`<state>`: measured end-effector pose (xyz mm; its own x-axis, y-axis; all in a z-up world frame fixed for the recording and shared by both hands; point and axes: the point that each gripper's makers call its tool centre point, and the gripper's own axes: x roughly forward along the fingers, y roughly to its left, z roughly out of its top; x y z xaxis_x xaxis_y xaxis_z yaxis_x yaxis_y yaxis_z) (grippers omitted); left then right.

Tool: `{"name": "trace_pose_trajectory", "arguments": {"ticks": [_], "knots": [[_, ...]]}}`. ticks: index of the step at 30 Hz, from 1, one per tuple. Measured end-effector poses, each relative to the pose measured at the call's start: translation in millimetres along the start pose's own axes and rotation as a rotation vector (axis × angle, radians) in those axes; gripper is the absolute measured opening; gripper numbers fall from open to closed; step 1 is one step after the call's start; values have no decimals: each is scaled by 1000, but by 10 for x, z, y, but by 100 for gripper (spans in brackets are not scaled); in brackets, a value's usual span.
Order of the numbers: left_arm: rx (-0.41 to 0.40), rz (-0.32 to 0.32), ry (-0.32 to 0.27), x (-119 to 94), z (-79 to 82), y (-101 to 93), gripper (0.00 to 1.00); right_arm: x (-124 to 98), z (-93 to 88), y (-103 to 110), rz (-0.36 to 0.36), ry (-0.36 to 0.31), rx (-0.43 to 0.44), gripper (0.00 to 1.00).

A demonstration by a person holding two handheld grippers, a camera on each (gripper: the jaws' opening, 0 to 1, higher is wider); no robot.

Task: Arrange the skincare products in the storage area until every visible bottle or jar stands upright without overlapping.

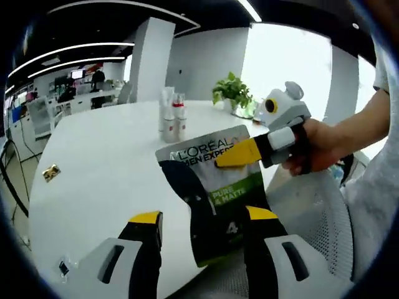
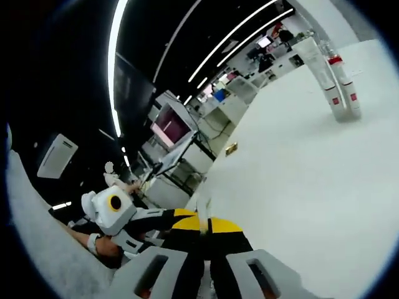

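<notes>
A flat grey, black and green L'Oréal Men Expert sachet (image 1: 215,193) hangs in the air over the near edge of the round white bench (image 1: 100,180), its long axis roughly upright. The right hand-held gripper (image 1: 227,157) is clamped on its upper edge (yellow tips pressed together). The left hand-held gripper (image 1: 202,218) stands apart, straddling the sachet's lower half. Far across the bench, a cluster of slim white red-capped bottles (image 1: 173,115) stands upright.

A broad white glossy surface (image 1: 106,174) fills an open-plan office. White square pillars (image 1: 149,59) rise toward a black ceiling crossed by long strip lights (image 1: 75,47). Bright windows (image 1: 287,56) glow behind a green potted plant (image 1: 232,92); desks with monitors (image 2: 171,124) line the far side.
</notes>
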<state>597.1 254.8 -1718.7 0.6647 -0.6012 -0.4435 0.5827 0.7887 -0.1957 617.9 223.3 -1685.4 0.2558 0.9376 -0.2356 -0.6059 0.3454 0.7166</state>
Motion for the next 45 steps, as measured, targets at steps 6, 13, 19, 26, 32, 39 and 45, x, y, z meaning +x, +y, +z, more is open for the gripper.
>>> {"name": "trace_pose_trajectory", "arguments": {"ticks": [6, 13, 19, 26, 32, 39, 45], "knots": [[-171, -165, -1, -13, 47, -244, 52, -75, -38, 335, 193, 53, -48, 0], [-238, -298, -16, -119, 134, -368, 29, -174, -42, 368, 261, 71, -38, 0], [-266, -318, -19, -156, 156, -377, 17, -245, -41, 308, 256, 49, 13, 0], [-319, -430, -37, -246, 228, -484, 1, -265, 5, 318, 268, 22, 85, 0], [-417, -453, -60, -326, 309, -423, 0, -242, 104, 380, 316, -25, 172, 9], [-471, -464, -80, -346, 357, -406, 0, -168, -145, 417, 302, 89, 114, 16], [-569, -474, -123, -391, 452, -309, 0, -174, -167, 443, 315, 94, 100, 0]]}}
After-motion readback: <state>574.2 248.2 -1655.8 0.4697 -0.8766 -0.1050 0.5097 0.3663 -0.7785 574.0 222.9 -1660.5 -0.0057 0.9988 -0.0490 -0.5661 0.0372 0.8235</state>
